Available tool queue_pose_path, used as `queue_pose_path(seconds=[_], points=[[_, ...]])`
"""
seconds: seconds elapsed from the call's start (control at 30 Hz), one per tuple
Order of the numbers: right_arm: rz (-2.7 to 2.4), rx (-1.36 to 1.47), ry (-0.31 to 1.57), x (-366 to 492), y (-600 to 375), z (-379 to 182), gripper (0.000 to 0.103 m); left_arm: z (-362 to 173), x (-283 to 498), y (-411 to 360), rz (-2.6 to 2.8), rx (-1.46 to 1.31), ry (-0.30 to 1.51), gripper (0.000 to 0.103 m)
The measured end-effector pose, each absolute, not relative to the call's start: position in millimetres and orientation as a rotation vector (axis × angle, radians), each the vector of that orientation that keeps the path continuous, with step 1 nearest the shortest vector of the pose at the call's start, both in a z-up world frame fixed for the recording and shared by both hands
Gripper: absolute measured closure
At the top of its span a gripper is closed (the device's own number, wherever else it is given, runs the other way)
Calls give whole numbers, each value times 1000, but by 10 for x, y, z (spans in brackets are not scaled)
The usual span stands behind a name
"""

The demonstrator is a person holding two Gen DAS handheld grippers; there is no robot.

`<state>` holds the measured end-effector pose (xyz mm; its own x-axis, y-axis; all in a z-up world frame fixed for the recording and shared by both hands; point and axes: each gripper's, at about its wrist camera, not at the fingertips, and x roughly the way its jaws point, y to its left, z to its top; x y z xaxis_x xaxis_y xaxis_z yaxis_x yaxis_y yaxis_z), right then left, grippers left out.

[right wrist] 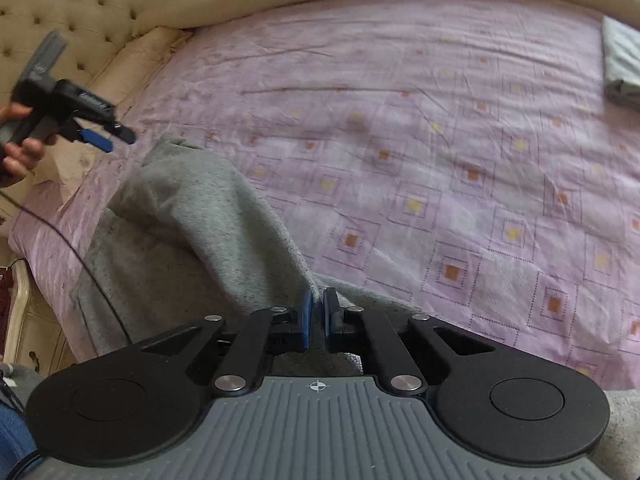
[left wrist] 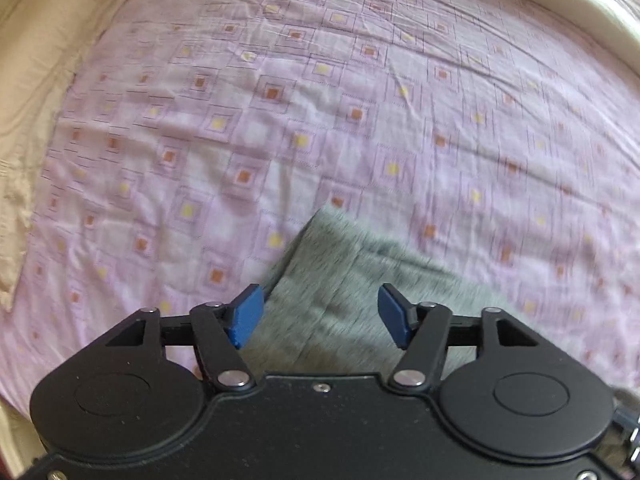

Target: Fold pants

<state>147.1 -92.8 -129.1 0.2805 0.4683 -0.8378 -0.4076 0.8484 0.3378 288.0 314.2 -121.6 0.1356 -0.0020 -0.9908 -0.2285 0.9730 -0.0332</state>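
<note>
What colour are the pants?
Heathered grey pants, best seen in the right wrist view.

Pink patterned bedsheet (left wrist: 280,80) (wrinkled), tufted headboard (right wrist: 80,8).

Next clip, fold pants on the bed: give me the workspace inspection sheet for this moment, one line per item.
Surface: bed sheet, pink with a square pattern, wrinkled.
Job's things: grey pants, partly lifted, a raised fold running up from the right gripper; a corner lies flat under the left gripper in the left wrist view.
Clutter: folded grey cloth at the far right edge of the bed.
Grippers: left gripper has jaws open, holding nothing, above the pants; right gripper has jaws shut on the pants.
Cables: thin black cable trailing across the pants at left.
Surroundings: tufted cream headboard; beige pillow.
</note>
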Motion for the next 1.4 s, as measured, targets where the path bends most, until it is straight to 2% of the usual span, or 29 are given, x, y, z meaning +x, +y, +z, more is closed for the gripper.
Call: queue_pose_path(seconds=[0.03, 0.2, 0.37, 0.43, 0.57, 0.6, 0.63, 0.67, 0.7, 0.73, 0.77, 0.8, 0.83, 0.87, 0.9, 1.0, 1.07, 1.2, 1.23, 1.27, 1.4], points=[[593, 44, 1125, 1392, -884, -1226, 96, -1262, 2968, 3126, 161, -215, 1440, 31], [617, -38, 1119, 1053, -635, -1170, 97, -1595, 3298, 2908, 144, -289, 1542, 30], [550, -56, 1141, 899, -557, -1293, 96, -1891, 3511, 2684, 227, -216, 1628, 29], [520, -46, 1113, 902, -600, -1251, 96, -1942, 3563, 2648, 231, -219, 1648, 18], [519, -67, 1080, 990, -638, -1150, 96, -2178, 3637, 2565, 283, -155, 1732, 11], [516, -75, 1076, 1036, -647, -1158, 96, -2234, 3644, 2554, 294, -154, 1748, 3], [511, -76, 1070, 1078, -661, -1162, 96, -2266, 3648, 2557, 308, -158, 1757, 3], [509, -70, 1061, 1116, -676, -1153, 96, -2255, 3647, 2582, 311, -188, 1753, 7], [509, -60, 1051, 1153, -692, -1141, 96, -2225, 3642, 2610, 308, -223, 1750, 21], [510, -57, 1036, 1189, -706, -1130, 95, -2164, 3627, 2639, 323, -220, 1731, 41], [513, -58, 1024, 1242, -709, -1133, 93, -2094, 3597, 2662, 337, -190, 1708, 52], [524, -61, 1017, 1301, -712, -1150, 89, -2029, 3551, 2687, 340, -163, 1687, 71], [545, -61, 1013, 1362, -714, -1177, 80, -1971, 3478, 2738, 329, -186, 1669, 79], [571, -53, 1009, 1429, -714, -1204, 73, -1894, 3377, 2798, 325, -228, 1642, 80], [598, -40, 1007, 1497, -709, -1243, 72, -1805, 3258, 2856, 329, -268, 1611, 83], [677, -60, 1027, 1701, -650, -1384, 71, -1449, 2847, 2955, 317, -335, 1493, 85], [764, -77, 1072, 1831, -582, -1496, 66, -1164, 2599, 2965, 301, -326, 1414, 85], [896, -132, 1190, 1908, -448, -1625, 68, -712, 2317, 3033, 307, -349, 1324, 85], [914, -177, 1141, 1835, -425, -1575, 79, -654, 2191, 3079, 321, -383, 1310, 85], [933, -217, 1085, 1749, -413, -1494, 96, -632, 2079, 3102, 337, -410, 1300, 85], [988, -240, 971, 1391, -443, -1145, 98, -536, 1511, 3176, 404, -443, 1260, 85]])
